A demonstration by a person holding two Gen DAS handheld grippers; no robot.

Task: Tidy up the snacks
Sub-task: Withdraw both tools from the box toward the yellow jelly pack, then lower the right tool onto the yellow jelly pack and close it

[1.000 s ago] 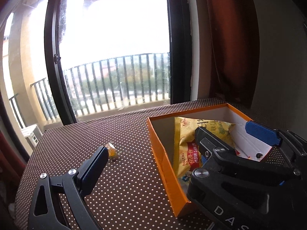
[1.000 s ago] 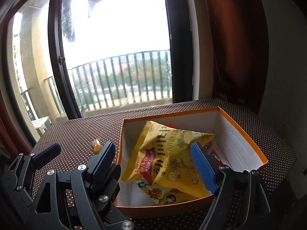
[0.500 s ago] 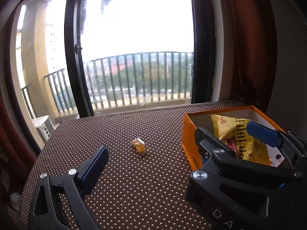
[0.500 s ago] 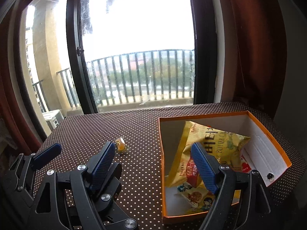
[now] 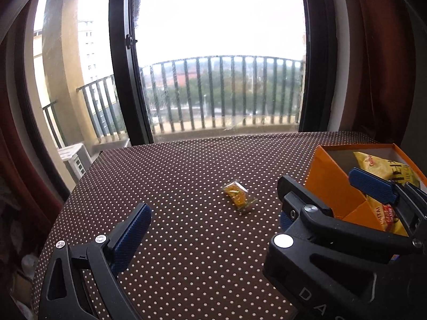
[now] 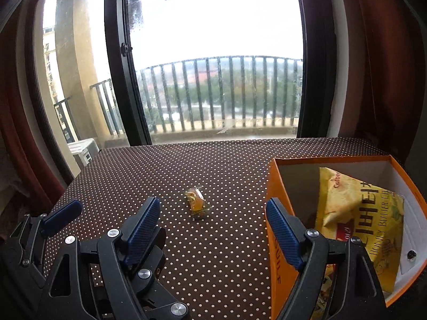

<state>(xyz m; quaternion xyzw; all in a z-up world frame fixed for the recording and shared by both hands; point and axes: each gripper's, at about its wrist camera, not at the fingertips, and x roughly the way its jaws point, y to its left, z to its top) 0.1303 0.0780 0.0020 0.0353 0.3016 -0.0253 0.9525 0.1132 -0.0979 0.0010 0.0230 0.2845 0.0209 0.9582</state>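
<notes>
A small yellow wrapped candy (image 5: 240,197) (image 6: 197,206) lies alone on the brown dotted tablecloth (image 6: 226,165). My right gripper (image 6: 213,229) is open just short of the candy, with nothing between its blue pads. My left gripper (image 5: 208,226) is open and empty too, close on the right gripper's left, and its right finger is partly hidden behind the other tool. To the right stands the orange box (image 6: 272,186) (image 5: 320,176) holding a yellow chips bag (image 6: 357,208) (image 5: 384,168) and other snack packs beneath it.
The round table ends at a tall window with a black frame (image 6: 120,80) and a balcony railing behind the glass. Dark red curtains (image 6: 373,80) hang at the right. The table's left edge (image 5: 69,200) drops to a cluttered floor.
Both grippers have moved left, away from over the box. The box has slid to the right of both views and the candy now sits ahead at centre. Both stay open.
</notes>
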